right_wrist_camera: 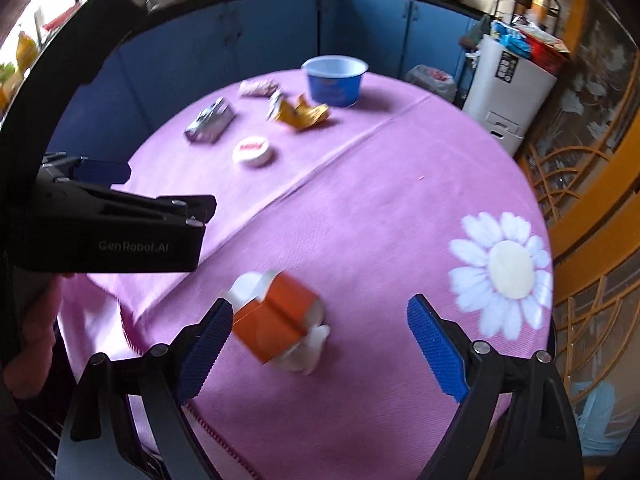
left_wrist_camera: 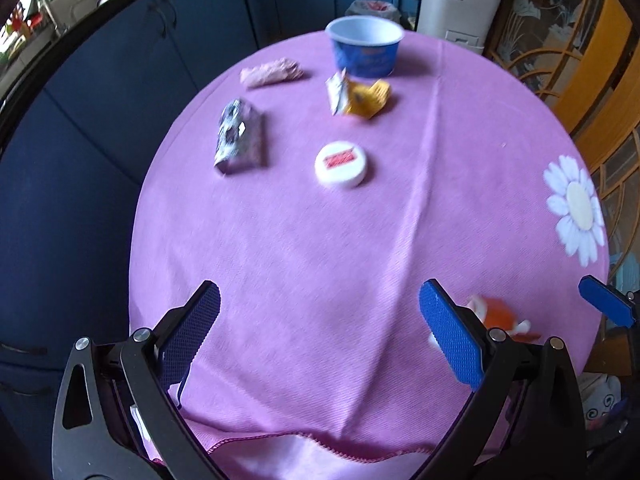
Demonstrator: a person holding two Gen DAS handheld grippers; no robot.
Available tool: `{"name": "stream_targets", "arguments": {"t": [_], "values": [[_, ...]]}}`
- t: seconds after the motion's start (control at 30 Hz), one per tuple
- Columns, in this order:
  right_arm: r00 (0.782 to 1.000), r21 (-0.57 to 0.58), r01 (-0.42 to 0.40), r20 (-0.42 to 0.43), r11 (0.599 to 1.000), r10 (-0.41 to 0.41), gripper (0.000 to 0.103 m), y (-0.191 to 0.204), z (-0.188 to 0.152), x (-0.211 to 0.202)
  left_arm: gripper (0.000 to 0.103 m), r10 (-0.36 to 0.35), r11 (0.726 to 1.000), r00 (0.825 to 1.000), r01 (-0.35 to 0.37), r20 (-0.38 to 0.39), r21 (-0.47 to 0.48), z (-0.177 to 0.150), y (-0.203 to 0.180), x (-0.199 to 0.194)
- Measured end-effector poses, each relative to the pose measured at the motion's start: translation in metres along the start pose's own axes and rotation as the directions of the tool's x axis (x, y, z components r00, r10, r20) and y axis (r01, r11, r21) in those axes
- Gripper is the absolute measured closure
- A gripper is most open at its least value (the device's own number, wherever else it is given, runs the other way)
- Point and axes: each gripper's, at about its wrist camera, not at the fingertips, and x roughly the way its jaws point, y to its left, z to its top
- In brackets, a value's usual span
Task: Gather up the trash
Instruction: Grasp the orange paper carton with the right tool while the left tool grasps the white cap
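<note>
A blue cup (left_wrist_camera: 365, 46) stands at the far edge of the pink table (left_wrist_camera: 304, 264). Trash lies near it: a yellow crumpled wrapper (left_wrist_camera: 358, 96), a pink wrapper (left_wrist_camera: 270, 72), a dark silver packet (left_wrist_camera: 240, 136) and a white round lid (left_wrist_camera: 341, 164). An orange and white carton (right_wrist_camera: 280, 322) lies near the front edge, between the right gripper's fingers and close to its left finger. My right gripper (right_wrist_camera: 320, 340) is open. My left gripper (left_wrist_camera: 320, 332) is open and empty above the front of the table; the carton (left_wrist_camera: 496, 316) shows behind its right finger.
A white flower (right_wrist_camera: 506, 272) is printed on the cloth at the right. A white bin (right_wrist_camera: 512, 92) heaped with rubbish stands behind the table, with a bagged bin (right_wrist_camera: 432, 78) beside it. Blue cabinets (left_wrist_camera: 100, 120) run behind and to the left.
</note>
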Motion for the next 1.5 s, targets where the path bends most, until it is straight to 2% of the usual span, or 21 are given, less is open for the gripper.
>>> {"name": "stream_targets", "arguments": {"t": [0.27,0.53,0.57,0.6,0.63,0.67,0.87,1.17,1.27,1.37,1.43,1.5], "values": [[0.996,0.029,-0.029,-0.078,0.999,0.032,0.017,0.001,-0.006,0.018,0.005,-0.026,1.0,0.998,0.025,-0.053,-0.013,-0.016,0.013,0.016],[0.996,-0.017,0.009,-0.084,1.0,-0.01,0.017,0.008,-0.003,0.026,0.005,-0.006,0.997,0.998,0.002,-0.063,-0.073,-0.001,0.031,0.028],[0.997,-0.025,0.021,-0.071,0.999,-0.023,0.024,0.009,-0.002,0.024,0.005,-0.004,0.997,0.998,-0.001,-0.062,-0.078,0.001,0.032,0.029],[0.997,-0.035,0.033,-0.065,0.999,-0.035,0.043,0.011,0.0,0.024,0.005,-0.003,0.996,0.998,-0.002,-0.061,-0.084,0.005,0.034,0.031],[0.997,-0.042,0.043,-0.069,0.998,-0.046,0.055,0.011,0.001,0.026,0.005,-0.004,0.996,0.998,-0.001,-0.058,-0.087,0.008,0.036,0.032],[0.995,-0.054,0.059,-0.078,0.997,-0.063,0.06,0.012,0.003,0.029,0.005,-0.006,0.996,0.998,0.001,-0.057,-0.088,0.013,0.036,0.034],[0.992,-0.043,0.122,-0.036,0.992,-0.123,0.063,0.006,0.018,0.03,0.005,-0.048,0.997,0.998,0.046,-0.042,-0.055,0.039,0.022,0.043],[0.986,0.071,0.162,-0.054,0.984,-0.158,0.063,-0.031,0.04,0.044,0.006,-0.09,0.996,0.994,0.088,-0.066,-0.029,0.075,0.007,0.069],[0.985,0.097,0.168,-0.049,0.981,-0.164,0.063,-0.039,0.048,0.047,0.014,-0.089,0.996,0.993,0.086,-0.08,-0.03,0.078,0.008,0.077],[0.986,0.119,0.167,-0.042,0.979,-0.164,0.063,-0.046,0.052,0.049,0.026,-0.08,0.997,0.995,0.079,-0.057,-0.016,0.083,0.004,0.075],[0.986,0.129,0.166,-0.036,0.978,-0.163,0.063,-0.048,0.054,0.049,0.042,-0.081,0.997,0.996,0.08,-0.048,-0.018,0.085,0.004,0.072],[0.986,0.137,0.166,-0.028,0.977,-0.164,0.063,-0.05,0.056,0.048,0.062,-0.068,0.998,0.997,0.067,-0.04,-0.015,0.085,0.003,0.068]]}}
